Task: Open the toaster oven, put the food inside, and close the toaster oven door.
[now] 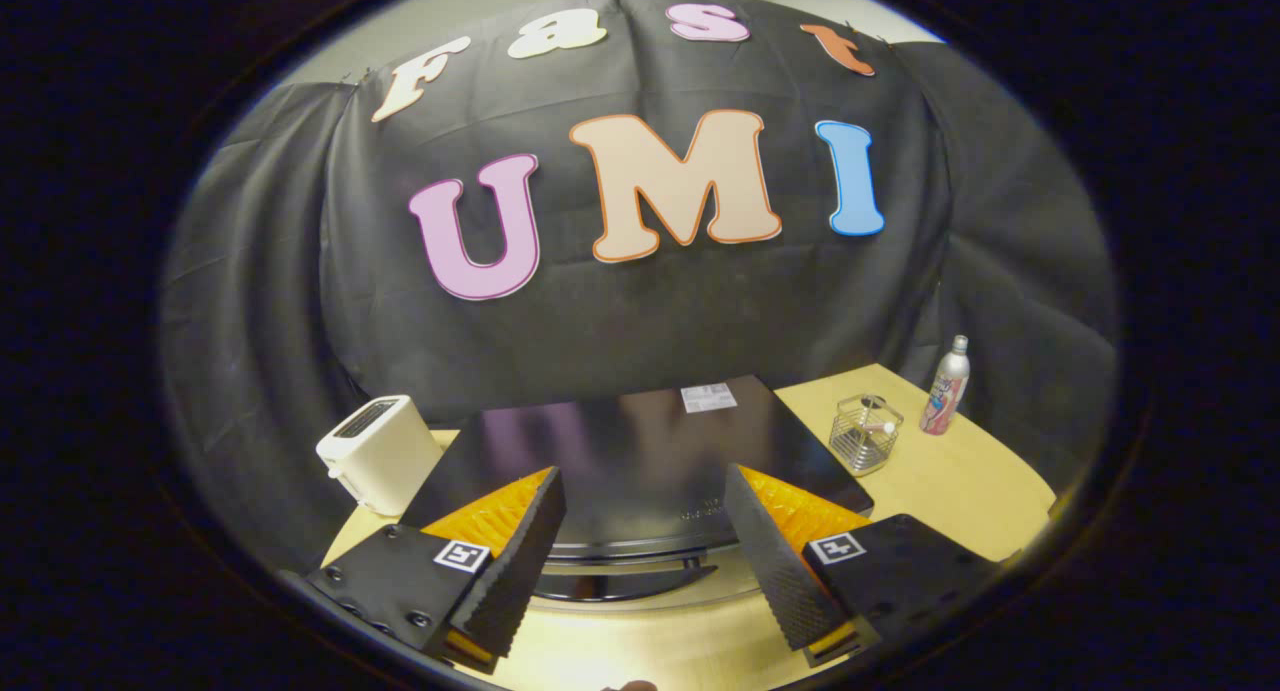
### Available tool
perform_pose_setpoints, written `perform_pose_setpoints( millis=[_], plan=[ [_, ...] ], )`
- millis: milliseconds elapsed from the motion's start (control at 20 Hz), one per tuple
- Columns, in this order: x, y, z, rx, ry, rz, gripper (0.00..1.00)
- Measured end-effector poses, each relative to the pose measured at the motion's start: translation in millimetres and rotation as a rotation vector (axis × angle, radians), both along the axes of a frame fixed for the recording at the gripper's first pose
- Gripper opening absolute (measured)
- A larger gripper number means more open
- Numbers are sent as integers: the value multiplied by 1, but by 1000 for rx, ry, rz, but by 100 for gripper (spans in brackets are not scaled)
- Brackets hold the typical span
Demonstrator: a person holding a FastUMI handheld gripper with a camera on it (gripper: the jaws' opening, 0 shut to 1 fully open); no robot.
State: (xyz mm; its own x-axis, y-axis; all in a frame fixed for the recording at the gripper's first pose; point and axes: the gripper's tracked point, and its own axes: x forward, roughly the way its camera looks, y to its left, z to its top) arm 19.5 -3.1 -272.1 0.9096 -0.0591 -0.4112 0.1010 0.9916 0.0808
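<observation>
Two fingers of the hand-held gripper [645,531] stand wide apart at the near end of the gripper view, with nothing between them but open air. They hang above the front of the black, glossy, box-shaped toaster oven [640,461], touching nothing.

That oven sits on the pale wooden table [960,481], just ahead of and below the fingers. Its flat dark top fills the space between and beyond them. Its long axis runs from side to side across the line of the fingers, and its front faces the gripper. At the front edge, below the gap between the fingers, a curved dark bar that looks like the door handle [625,576] shows. From this high angle I cannot tell whether the door is fully closed. A small white sticker [708,398] lies on the far part of the oven's top.

To the left of the oven stands a cream-coloured slot toaster [378,451], close beside its far left corner. To the right, a small clear wire-framed holder [866,433] stands on the table, near the oven's right edge. Just beyond it stands an upright silver and pink bottle [946,386], near the black cloth wall.
</observation>
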Motion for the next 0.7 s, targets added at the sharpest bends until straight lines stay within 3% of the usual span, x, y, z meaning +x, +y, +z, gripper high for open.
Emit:
perform_pose_setpoints(
  millis=[700],
  plan=[
    [-13, 18, -34, -57, 34, 50, 100]
  ],
)
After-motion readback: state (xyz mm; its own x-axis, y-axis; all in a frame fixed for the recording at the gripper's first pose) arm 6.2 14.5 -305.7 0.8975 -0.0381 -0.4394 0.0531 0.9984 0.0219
